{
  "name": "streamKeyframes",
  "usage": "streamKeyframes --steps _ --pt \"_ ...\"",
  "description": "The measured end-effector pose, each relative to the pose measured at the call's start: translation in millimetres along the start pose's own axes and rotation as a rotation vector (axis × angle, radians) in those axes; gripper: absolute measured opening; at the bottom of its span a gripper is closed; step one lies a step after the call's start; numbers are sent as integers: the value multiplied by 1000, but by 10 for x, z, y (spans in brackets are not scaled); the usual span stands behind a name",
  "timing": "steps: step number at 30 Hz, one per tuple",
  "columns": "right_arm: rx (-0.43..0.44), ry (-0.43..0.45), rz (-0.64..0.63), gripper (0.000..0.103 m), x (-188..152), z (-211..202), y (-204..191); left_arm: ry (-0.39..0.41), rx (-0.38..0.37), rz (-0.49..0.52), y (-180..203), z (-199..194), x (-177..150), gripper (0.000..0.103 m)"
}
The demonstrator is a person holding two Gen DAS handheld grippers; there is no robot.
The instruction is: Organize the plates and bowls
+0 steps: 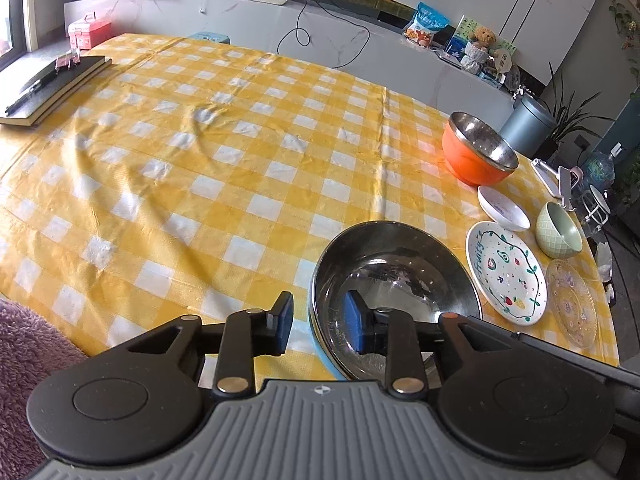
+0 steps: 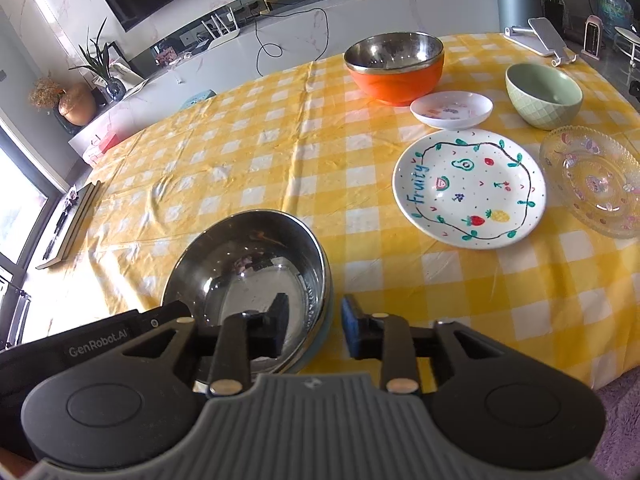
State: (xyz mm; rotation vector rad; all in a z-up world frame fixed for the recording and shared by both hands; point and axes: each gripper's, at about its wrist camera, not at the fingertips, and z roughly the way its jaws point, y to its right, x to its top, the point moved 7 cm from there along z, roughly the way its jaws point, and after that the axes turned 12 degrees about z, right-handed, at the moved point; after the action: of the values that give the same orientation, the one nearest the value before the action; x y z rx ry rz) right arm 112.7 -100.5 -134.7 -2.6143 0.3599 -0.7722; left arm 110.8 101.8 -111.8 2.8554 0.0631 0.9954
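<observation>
Here, listed by size:
Surface (image 2: 280, 152): covered by a yellow checked cloth.
Steel bowl (image 2: 256, 264): set at the near edge.
Left hand-held gripper (image 1: 320, 326): parted narrowly astride the bowl's rim, not pressing.
Right hand-held gripper (image 2: 314, 330): likewise astride the opposite rim.
Fruity plate (image 2: 468, 188): laid well right.

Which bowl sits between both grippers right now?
The blue-sided steel bowl, at the near table edge; its rim lies between each gripper's open jaws. The orange bowl and green bowl stand far back.
</observation>
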Motion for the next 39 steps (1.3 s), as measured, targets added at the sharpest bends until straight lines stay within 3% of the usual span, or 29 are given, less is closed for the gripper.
streamKeyframes --steps 5,8,11,15,21,30,33,39 --pt "7 60 -10 41 66 -179 -18 55 44 43 49 -210 88 38" --pt "8 108 -26 52 109 -305 -23 87 52 78 123 -335 133 39" --pt "4 173 -36 55 166 -453 -7 121 41 100 202 -440 174 42" --pt "29 235 -21 69 251 -635 70 186 8 136 344 -574 230 42" --pt "-24 320 13 84 388 -805 303 242 -14 199 599 -638 335 42" --pt "-122 460 83 85 709 -966 775 259 -16 294 985 -435 511 45" --pt "-159 479 134 85 783 -913 925 269 -3 306 1066 -335 548 45" --pt "-234 469 167 85 891 -641 1137 213 -1 310 1136 -74 621 51"
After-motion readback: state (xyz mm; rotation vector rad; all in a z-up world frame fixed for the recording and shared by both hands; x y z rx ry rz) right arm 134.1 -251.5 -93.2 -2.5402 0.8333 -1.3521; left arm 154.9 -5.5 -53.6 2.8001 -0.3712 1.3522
